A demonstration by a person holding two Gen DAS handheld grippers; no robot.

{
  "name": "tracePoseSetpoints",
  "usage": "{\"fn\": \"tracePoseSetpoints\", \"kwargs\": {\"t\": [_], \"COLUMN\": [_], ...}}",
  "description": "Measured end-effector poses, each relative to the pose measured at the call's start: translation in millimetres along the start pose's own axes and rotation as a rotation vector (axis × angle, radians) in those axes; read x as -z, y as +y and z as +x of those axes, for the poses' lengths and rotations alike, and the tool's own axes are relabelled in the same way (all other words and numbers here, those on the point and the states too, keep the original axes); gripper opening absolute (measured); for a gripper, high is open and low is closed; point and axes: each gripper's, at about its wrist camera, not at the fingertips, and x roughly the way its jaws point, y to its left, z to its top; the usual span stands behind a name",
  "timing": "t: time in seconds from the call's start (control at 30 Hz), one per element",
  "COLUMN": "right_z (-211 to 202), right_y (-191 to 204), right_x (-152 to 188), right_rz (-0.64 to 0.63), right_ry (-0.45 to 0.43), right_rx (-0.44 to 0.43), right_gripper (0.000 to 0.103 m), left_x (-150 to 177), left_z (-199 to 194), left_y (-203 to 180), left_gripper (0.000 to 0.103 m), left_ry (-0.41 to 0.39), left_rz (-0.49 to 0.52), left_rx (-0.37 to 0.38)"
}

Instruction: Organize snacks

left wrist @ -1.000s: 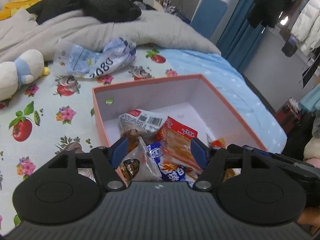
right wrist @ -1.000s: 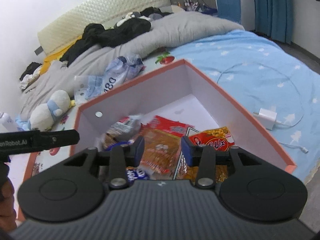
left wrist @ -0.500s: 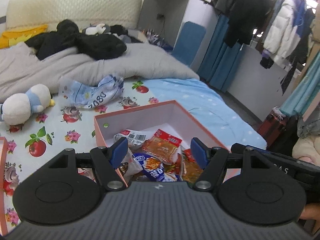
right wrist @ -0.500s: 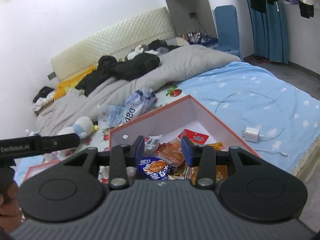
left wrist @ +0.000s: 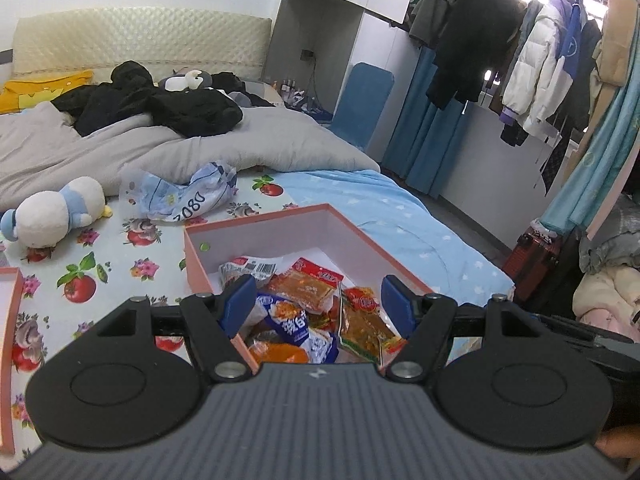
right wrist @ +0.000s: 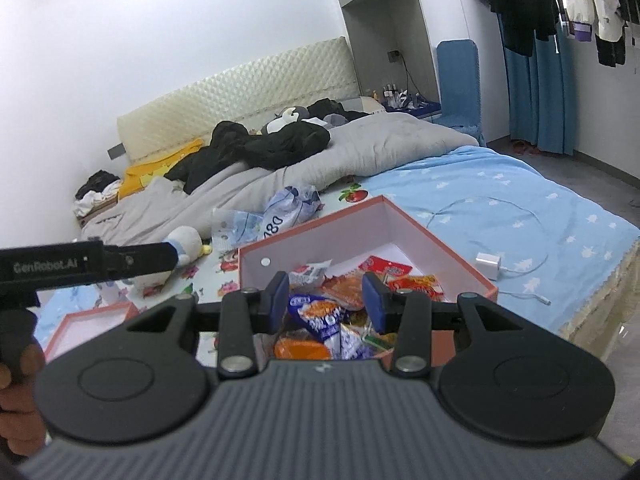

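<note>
A pink box (left wrist: 256, 222) (right wrist: 436, 240) sits on the bed and holds several snack packets: a blue one (left wrist: 290, 322) (right wrist: 320, 314), orange-red ones (left wrist: 308, 288) (right wrist: 386, 268) and a white barcode one (left wrist: 250, 270). My left gripper (left wrist: 318, 308) is open and empty, held above the box's near side. My right gripper (right wrist: 326, 300) is open and empty, also held above the box. The left gripper's body (right wrist: 80, 266) shows at the left of the right wrist view.
The box lid (right wrist: 86, 320) lies to the left on the flowered sheet. A plush toy (left wrist: 56, 212), a crumpled blue bag (left wrist: 180, 196), a grey quilt (left wrist: 200, 148) and black clothes lie behind. A white charger (right wrist: 488, 260) with cable lies right of the box.
Both grippers have pulled up and back from inside the box, so more of the room shows. Both stay open and empty. The snacks remain in the box.
</note>
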Motion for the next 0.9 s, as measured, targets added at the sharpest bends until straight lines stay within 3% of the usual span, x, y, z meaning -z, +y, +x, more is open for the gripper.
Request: {"fn": "tracePoseSetpoints", "kwargs": {"t": [0.4, 0.9], "right_z": [-18, -23], "right_y": [9, 9], "right_x": [24, 28], "right_rz": [-0.01, -0.015], "right_ry": [0.007, 0.015], "right_rx": [-0.005, 0.001], "right_gripper": [0.043, 0.043], "left_x": [35, 45], "left_z": [-27, -46], "left_y": [2, 4], "left_gripper": [0.074, 0.074], "left_ry": [0.007, 0.002], "left_rz": [-0.016, -0.02], "left_rx": [-0.037, -0.078]}}
